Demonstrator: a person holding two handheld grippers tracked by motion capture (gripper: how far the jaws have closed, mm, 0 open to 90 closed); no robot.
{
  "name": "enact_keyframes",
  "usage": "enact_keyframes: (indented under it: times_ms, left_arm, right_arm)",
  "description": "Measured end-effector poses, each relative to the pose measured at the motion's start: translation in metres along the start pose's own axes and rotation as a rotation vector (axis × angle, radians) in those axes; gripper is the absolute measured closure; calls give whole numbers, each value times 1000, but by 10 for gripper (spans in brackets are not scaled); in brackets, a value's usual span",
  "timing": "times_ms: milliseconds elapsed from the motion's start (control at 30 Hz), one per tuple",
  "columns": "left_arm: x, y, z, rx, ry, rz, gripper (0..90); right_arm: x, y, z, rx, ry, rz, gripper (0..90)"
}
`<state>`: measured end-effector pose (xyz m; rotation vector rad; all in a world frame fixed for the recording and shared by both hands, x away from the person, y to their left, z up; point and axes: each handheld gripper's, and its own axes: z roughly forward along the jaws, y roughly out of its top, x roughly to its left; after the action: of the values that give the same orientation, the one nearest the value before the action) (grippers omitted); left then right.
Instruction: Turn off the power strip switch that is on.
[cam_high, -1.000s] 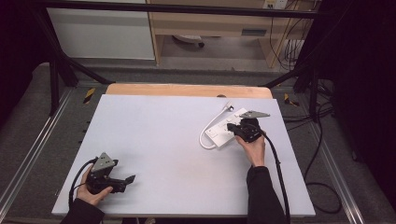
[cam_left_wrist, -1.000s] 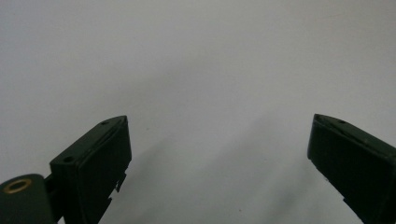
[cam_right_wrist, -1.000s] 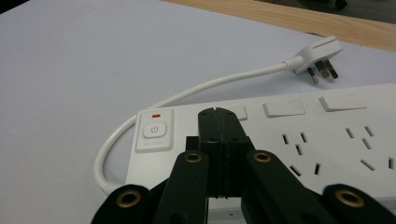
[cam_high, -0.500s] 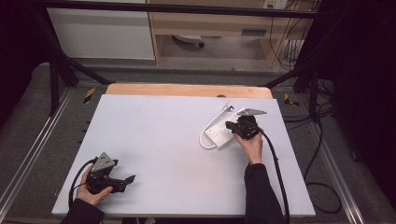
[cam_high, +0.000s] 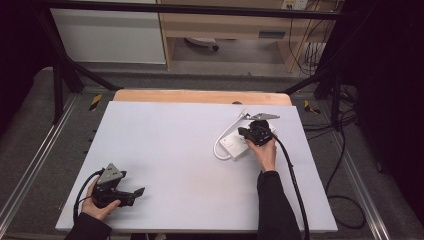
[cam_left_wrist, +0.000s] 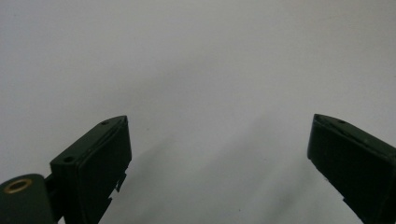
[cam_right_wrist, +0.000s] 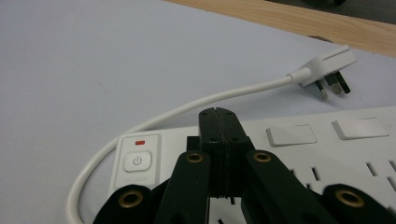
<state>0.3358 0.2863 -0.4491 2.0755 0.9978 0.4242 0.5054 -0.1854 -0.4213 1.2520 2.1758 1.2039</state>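
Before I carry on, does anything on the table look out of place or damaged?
Nothing stands out. The white power strip lies flat and looks intact, its cord curling to the unplugged plug on the table.

We see a white power strip (cam_right_wrist: 327, 149) with a white cord (cam_right_wrist: 187, 109) and a white plug (cam_right_wrist: 327, 65). Its button (cam_right_wrist: 137, 161) is white with a small red light above it. Our right tool (cam_right_wrist: 218, 114) is black with gold screws. The tabletop (cam_high: 165, 145) is pale grey-white with a light wood edge.
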Motion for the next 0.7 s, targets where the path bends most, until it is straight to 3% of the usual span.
enact_keyframes:
  times_ms: [700]
  left_arm:
    - [0,0,0,0,1,-1,58]
  right_arm:
    - [-7,-6,14,10,-30,22,900]
